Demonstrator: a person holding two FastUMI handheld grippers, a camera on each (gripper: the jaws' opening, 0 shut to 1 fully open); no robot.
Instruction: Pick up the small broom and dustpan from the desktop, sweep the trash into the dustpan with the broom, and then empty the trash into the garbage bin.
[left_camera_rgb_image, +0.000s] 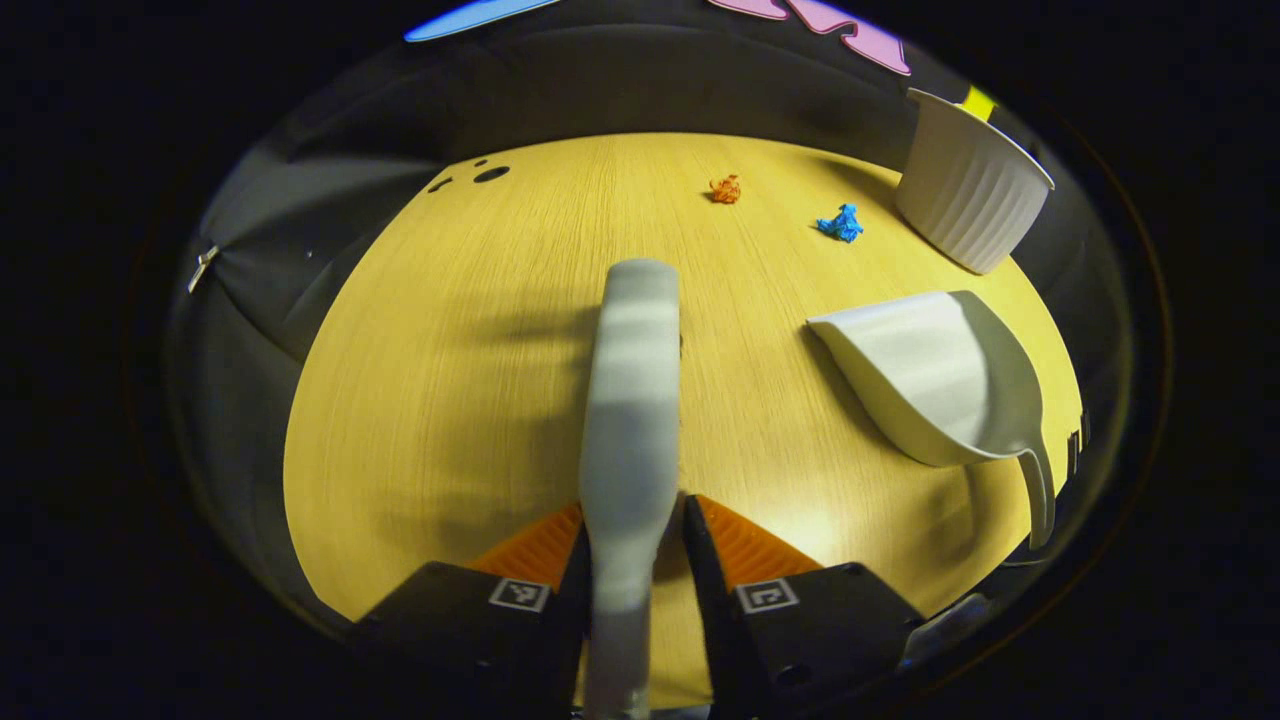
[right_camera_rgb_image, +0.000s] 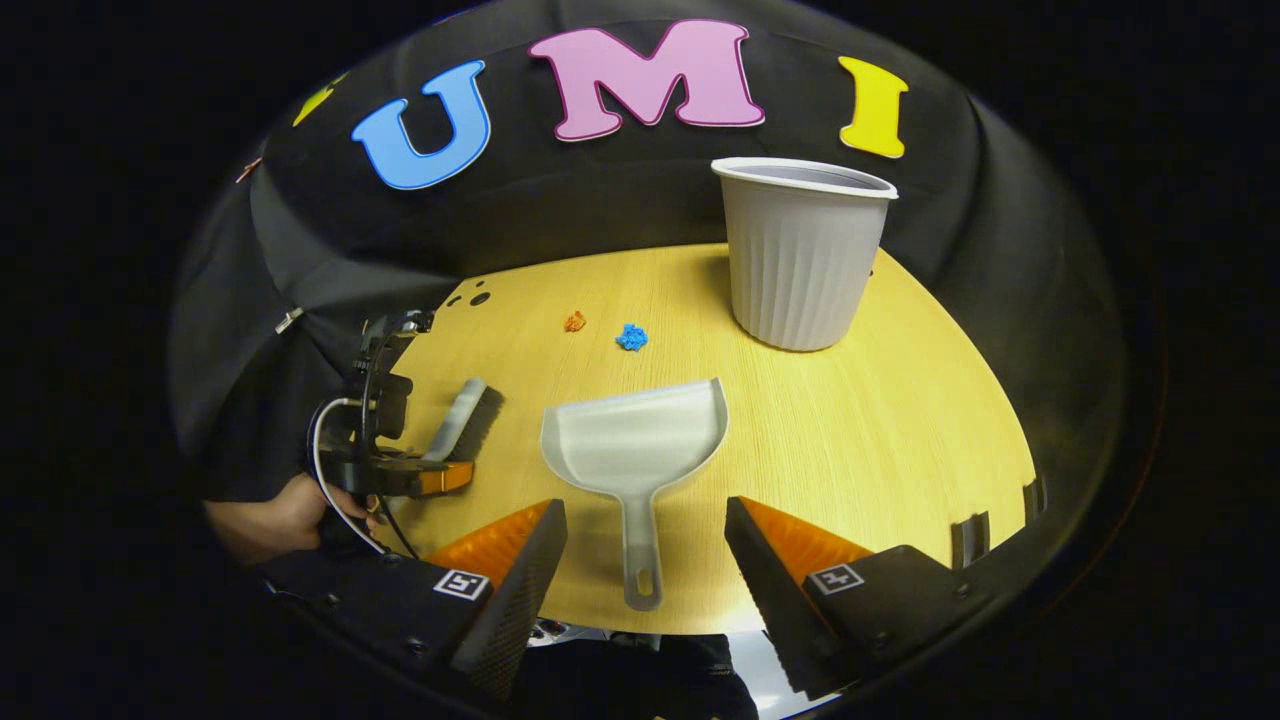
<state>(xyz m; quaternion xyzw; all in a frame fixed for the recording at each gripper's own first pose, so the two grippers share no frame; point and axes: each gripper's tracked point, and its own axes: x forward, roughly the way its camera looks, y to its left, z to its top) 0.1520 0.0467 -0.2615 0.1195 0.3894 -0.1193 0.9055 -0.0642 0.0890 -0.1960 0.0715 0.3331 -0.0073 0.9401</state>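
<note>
In the left gripper view my left gripper (left_camera_rgb_image: 634, 535) is shut on the grey broom (left_camera_rgb_image: 630, 400), which points forward over the yellow desktop (left_camera_rgb_image: 450, 380). The white dustpan (left_camera_rgb_image: 935, 385) lies to its right. An orange scrap (left_camera_rgb_image: 725, 189) and a blue scrap (left_camera_rgb_image: 842, 223) lie farther off. In the right gripper view my right gripper (right_camera_rgb_image: 645, 540) is open, its fingers either side of the dustpan's handle (right_camera_rgb_image: 640, 555) without touching it. The dustpan (right_camera_rgb_image: 635, 435) lies flat, mouth toward the scraps (right_camera_rgb_image: 631, 337). The left gripper (right_camera_rgb_image: 440, 478) holds the broom (right_camera_rgb_image: 465, 418) at the left, with a hand (right_camera_rgb_image: 270, 520) behind it.
A white ribbed garbage bin (right_camera_rgb_image: 803, 255) stands upright at the desktop's far right, also seen in the left gripper view as a bin (left_camera_rgb_image: 968, 185). Small dark holes (left_camera_rgb_image: 490, 174) mark the far left corner. The desktop's edges drop off to black cloth on all sides.
</note>
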